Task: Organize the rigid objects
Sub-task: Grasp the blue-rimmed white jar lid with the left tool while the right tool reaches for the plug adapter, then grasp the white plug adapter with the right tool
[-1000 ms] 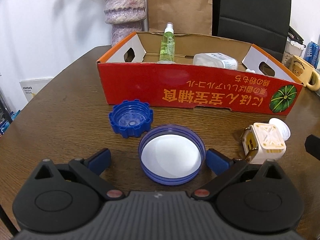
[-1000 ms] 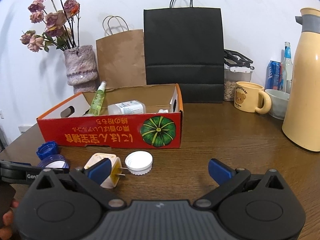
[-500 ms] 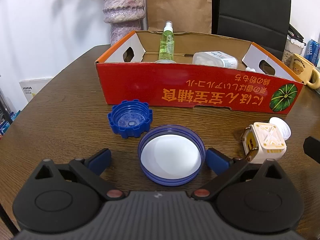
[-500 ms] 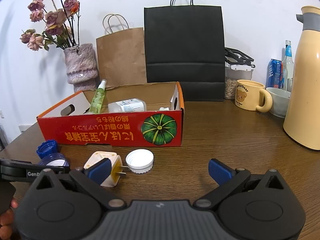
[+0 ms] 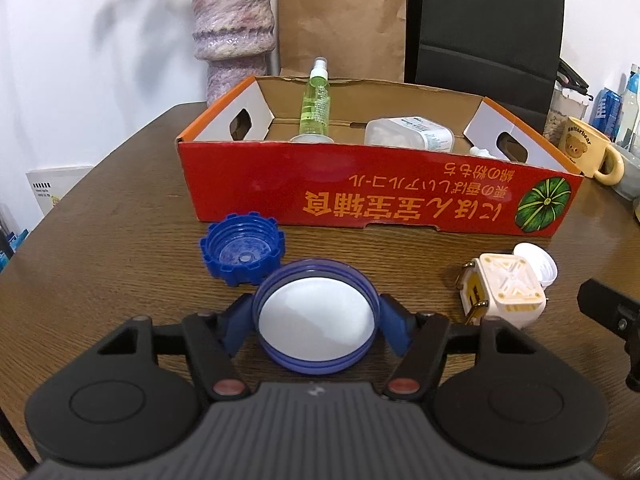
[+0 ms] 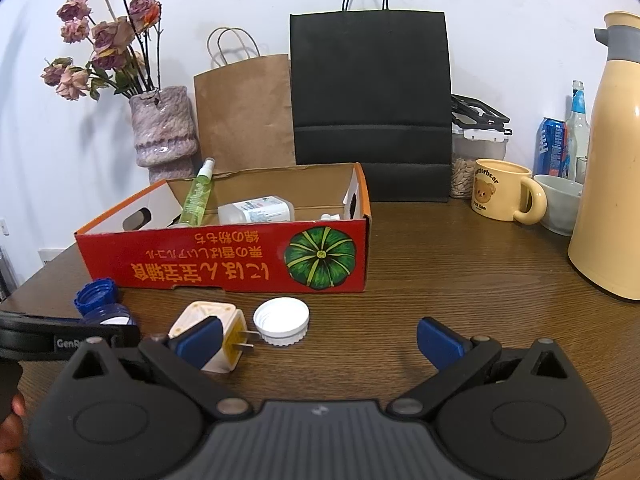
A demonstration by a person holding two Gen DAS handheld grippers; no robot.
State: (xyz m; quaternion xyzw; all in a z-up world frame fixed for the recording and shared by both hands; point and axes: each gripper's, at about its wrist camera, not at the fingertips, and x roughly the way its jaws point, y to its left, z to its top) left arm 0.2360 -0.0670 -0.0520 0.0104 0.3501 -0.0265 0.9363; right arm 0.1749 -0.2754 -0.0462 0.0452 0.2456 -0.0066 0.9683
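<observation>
Lid (image 5: 316,317), round and purple-rimmed, sits between left gripper (image 5: 315,322) pads, pinched at 9 and 3 o'clock. Red box (image 5: 372,196) lies at 12. Right gripper (image 6: 318,338) spread wide, empty, farther from the lid.

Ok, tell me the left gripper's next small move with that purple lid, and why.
Probably lift straight up, then carry toward the red box. The left gripper has its blue pads against both sides of the purple lid, which looks gripped and touches the blue cap. Dragging it forward would likely shove that cap, so rising first seems safer. The box holds other items and has room.
</observation>
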